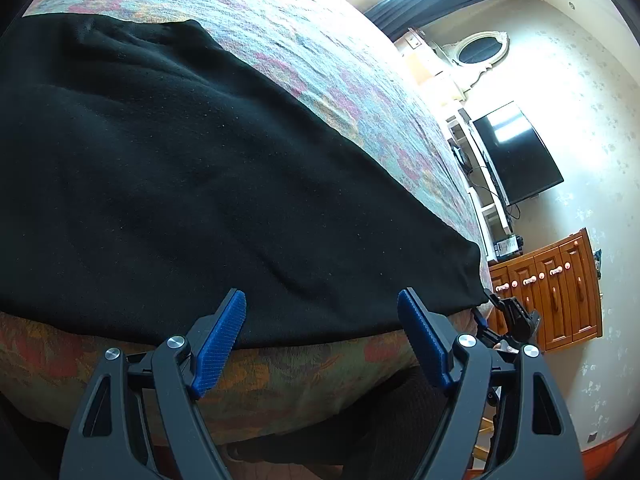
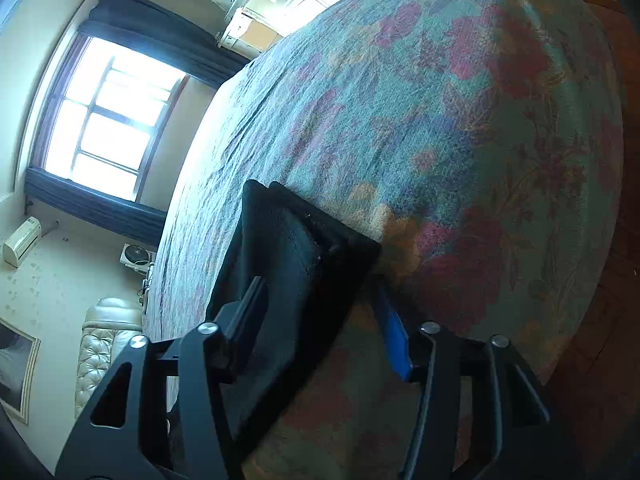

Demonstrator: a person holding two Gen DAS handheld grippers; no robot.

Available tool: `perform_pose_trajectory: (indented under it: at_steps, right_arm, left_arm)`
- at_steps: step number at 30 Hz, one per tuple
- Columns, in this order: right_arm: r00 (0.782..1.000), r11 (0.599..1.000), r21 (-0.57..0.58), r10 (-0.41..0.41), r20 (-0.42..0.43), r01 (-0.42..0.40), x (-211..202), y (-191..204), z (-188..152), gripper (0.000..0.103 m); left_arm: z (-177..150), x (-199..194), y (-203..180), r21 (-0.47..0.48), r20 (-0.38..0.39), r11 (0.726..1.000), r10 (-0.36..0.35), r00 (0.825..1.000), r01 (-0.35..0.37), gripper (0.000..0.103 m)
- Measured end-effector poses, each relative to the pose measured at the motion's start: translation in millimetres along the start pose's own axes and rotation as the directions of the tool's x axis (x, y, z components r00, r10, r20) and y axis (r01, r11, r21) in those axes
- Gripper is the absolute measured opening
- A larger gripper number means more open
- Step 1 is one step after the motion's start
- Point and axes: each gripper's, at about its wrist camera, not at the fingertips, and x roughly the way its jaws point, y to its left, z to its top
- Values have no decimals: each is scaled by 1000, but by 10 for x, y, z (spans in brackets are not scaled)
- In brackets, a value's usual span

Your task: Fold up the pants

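Pants (image 1: 192, 168), black, lay spread flat on the floral bedspread (image 1: 320, 56) along the near edge of the bed, long axis running left to right across the left wrist view, one end reaching the corner at far right.

Left gripper (image 1: 320, 320) hovered just short of the near long edge, blue pads (image 1: 222, 340) wide apart, nothing between them; tips over the hem line, pointed across the cloth toward the far side of the bed.

Right gripper (image 2: 316, 304) sat at the pants' end: a dark corner of cloth ran between its fingers. Whether the jaws were truly clamped on it, I could not tell; the gap looked fairly wide.

Judgement: right hand was nearer to a grasp, at the end; left was at mid-length. A fold would likely carry the end along the long axis.
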Motion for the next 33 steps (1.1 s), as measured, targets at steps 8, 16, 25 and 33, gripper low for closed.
perform_pose_trajectory:
  at_steps: [8,16,25,33]
  right_arm:
    - [999,998,-61,-27,-31,25,15,-141,64,9]
    - [996,992,-112,-49,79,58,-361,-110,310,47]
    - [976,963,-256,25,-218,-82,314,197,901,63]
    - [902,924,-333,25,-431,-185,668,308,832,83]
  left_arm:
    - [-9,-14,37,-11,4,1000,-7,1000,7,77]
    - [32,-65,110,-13,3,1000,-17,1000,17,77]
    - [65,-153,161,-2,28,1000,-3,1000,3,77]
    - [73,-237,221,54,41,998,41,998,-43,84]
